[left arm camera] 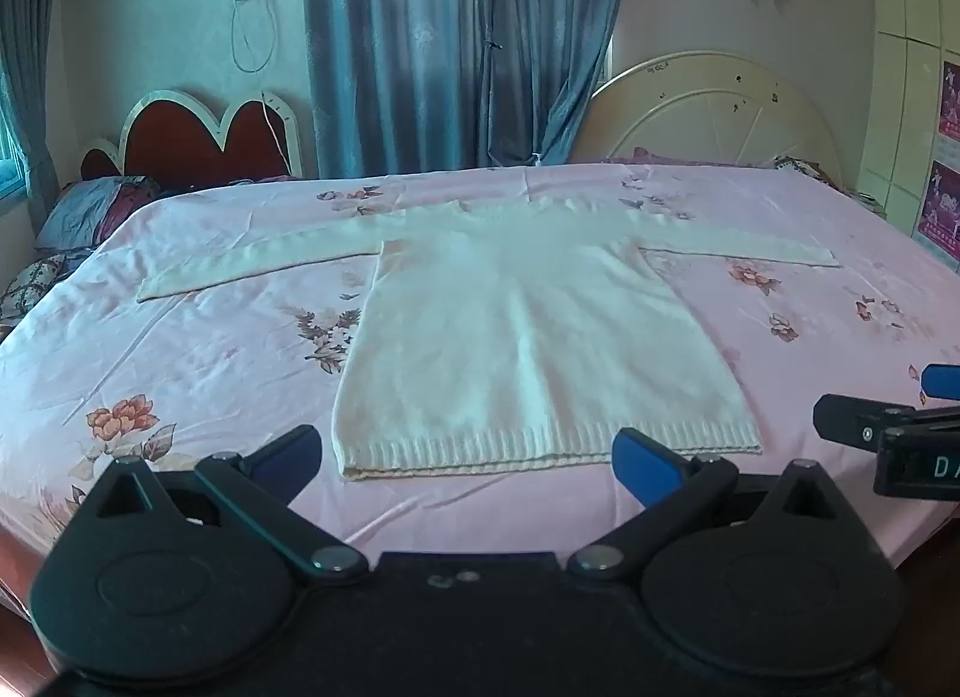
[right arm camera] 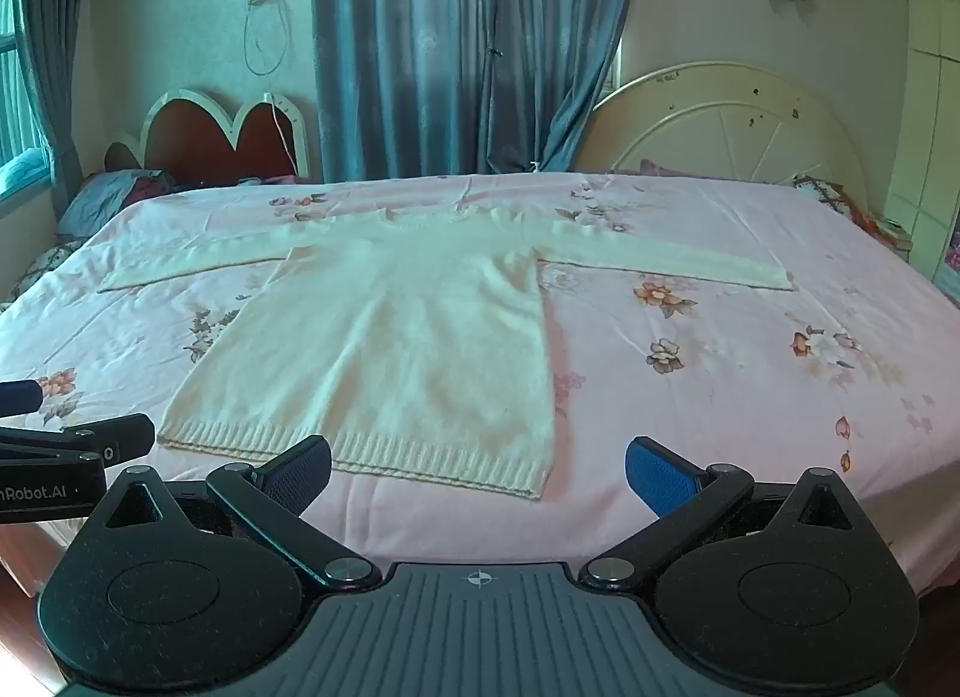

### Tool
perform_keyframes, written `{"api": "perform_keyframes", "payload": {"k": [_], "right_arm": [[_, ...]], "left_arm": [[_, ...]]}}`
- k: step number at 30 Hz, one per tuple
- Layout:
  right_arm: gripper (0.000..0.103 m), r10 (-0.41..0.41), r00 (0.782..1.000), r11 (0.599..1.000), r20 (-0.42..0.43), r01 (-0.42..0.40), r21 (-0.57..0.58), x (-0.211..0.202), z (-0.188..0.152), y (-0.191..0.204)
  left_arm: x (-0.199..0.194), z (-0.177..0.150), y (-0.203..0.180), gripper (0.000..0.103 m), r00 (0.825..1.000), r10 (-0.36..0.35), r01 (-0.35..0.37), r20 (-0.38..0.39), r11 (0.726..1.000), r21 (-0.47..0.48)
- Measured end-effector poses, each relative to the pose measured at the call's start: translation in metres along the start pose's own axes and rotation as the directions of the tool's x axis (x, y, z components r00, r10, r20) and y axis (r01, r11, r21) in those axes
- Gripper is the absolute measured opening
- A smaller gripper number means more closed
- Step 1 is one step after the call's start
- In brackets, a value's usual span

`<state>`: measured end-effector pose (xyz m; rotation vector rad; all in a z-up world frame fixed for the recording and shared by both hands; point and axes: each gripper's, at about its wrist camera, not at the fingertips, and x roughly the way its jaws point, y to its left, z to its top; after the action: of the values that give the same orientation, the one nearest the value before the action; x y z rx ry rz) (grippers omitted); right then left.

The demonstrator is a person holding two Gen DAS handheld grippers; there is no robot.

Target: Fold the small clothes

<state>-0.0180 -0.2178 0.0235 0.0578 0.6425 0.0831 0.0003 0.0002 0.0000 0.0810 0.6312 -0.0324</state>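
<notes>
A cream knitted sweater lies flat on the pink floral bed sheet, both sleeves spread out sideways, ribbed hem toward me. It also shows in the right wrist view. My left gripper is open and empty, hovering just in front of the hem, jaws wide apart. My right gripper is open and empty, in front of the hem's right corner. The right gripper's side shows at the right edge of the left wrist view; the left gripper's side shows at the left edge of the right wrist view.
The bed's near edge runs just under the grippers. Pillows lie at the far left by a red heart-shaped headboard. A cream round headboard and blue curtains stand behind the bed.
</notes>
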Motion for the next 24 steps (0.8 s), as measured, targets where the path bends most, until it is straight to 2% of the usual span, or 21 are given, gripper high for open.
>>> {"api": "perform_keyframes", "payload": {"k": [24], "right_arm": [[0.103, -0.002, 1.000, 1.000, 0.008, 0.002, -0.004, -0.0050, 0.0045, 0.0040]], "left_arm": [[-0.0026, 0.0030, 0.0045, 0.103, 1.000, -0.011, 0.011, 0.008, 1.000, 0.001]]}}
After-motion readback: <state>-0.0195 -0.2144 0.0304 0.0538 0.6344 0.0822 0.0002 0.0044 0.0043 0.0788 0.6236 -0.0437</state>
